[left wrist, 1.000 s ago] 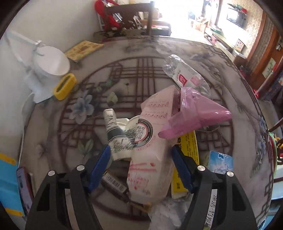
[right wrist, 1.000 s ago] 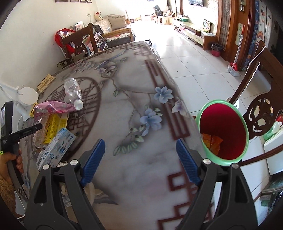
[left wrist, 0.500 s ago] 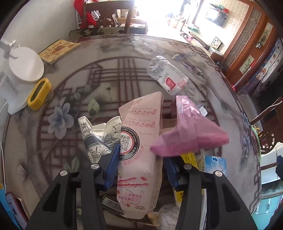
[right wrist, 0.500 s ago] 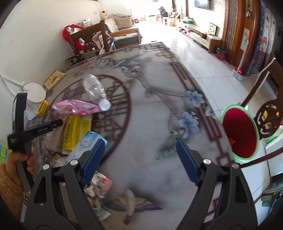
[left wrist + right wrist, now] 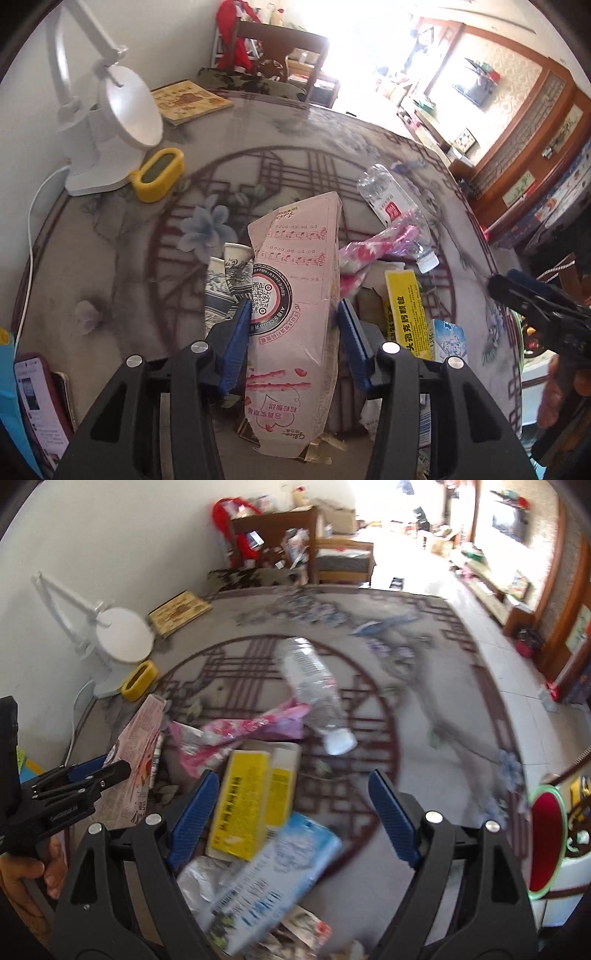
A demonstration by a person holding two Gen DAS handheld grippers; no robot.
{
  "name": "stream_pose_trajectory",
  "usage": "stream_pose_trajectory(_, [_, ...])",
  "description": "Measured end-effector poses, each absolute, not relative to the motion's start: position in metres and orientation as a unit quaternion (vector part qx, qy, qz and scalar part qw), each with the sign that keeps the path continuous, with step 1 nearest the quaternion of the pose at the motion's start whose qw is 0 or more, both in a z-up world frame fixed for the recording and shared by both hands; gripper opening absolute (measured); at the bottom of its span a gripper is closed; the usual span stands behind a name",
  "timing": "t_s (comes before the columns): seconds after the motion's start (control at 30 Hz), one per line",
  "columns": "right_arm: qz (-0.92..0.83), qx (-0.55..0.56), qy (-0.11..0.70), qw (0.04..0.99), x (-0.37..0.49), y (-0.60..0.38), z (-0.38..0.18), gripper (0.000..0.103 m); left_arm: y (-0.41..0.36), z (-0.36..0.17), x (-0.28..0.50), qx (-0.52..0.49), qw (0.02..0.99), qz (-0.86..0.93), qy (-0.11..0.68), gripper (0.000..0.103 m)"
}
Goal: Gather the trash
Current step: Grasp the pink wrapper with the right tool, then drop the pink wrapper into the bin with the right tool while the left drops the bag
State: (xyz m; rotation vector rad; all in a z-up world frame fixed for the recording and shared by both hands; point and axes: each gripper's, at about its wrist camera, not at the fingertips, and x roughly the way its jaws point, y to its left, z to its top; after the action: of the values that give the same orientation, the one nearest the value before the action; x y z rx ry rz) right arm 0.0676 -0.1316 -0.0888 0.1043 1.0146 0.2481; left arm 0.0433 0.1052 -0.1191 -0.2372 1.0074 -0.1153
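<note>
My left gripper is shut on a flattened pink carton and holds it above the trash pile; it also shows in the right wrist view. My right gripper is open and empty over a yellow box and a light blue box. A pink wrapper and an empty clear bottle lie just beyond. Patterned paper cups lie left of the carton. The red bin with a green rim stands off the table at the right.
A white desk lamp, a yellow clock and a book stand at the table's far left. A phone lies at the near left edge. Chairs stand behind the table.
My left gripper has closed on the pink carton and lifted it. My right gripper has swung left from the bin side to above the trash pile.
</note>
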Motion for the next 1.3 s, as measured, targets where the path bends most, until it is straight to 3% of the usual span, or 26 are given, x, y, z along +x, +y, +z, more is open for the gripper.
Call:
stream_pose_trajectory(0.23, [0.137, 0.205, 0.558, 0.793, 0.133, -0.116, -0.136, 0.082, 0.126, -0.124, 0.042, -0.146, 0.865, -0.04, 0.479, 0.045])
stream_pose_trajectory(0.5, [0.091, 0.21, 0.594, 0.771, 0.179, -0.092, -0.176, 0.082, 0.129, -0.13, 0.048, -0.152, 0.862, -0.042, 0.481, 0.045])
stream_pose_trajectory(0.6, [0.096, 0.193, 0.601, 0.77, 0.188, -0.085, -0.186, 0.07, 0.127, -0.135, 0.052, -0.152, 0.86, -0.043, 0.485, 0.045])
stream_pose_trajectory(0.67, [0.107, 0.208, 0.603, 0.763, 0.191, -0.087, -0.192, 0.054, 0.128, -0.137, 0.056, -0.154, 0.859, -0.042, 0.487, 0.045])
stream_pose_trajectory(0.73, [0.119, 0.217, 0.606, 0.756, 0.193, -0.087, -0.197, 0.028, 0.129, -0.138, 0.057, -0.155, 0.858, -0.039, 0.488, 0.045])
stream_pose_trajectory(0.8, [0.132, 0.226, 0.606, 0.751, 0.193, -0.088, -0.198, 0.014, 0.129, -0.139, 0.058, -0.156, 0.858, -0.038, 0.489, 0.045])
stream_pose_trajectory(0.93, [0.161, 0.236, 0.583, 0.761, 0.184, -0.094, -0.179, 0.009, 0.127, -0.134, 0.058, -0.153, 0.86, -0.035, 0.486, 0.045])
stream_pose_trajectory(1.3, [0.218, 0.225, 0.461, 0.83, 0.104, -0.139, -0.067, 0.008, 0.093, -0.088, 0.041, -0.127, 0.887, -0.063, 0.441, 0.045])
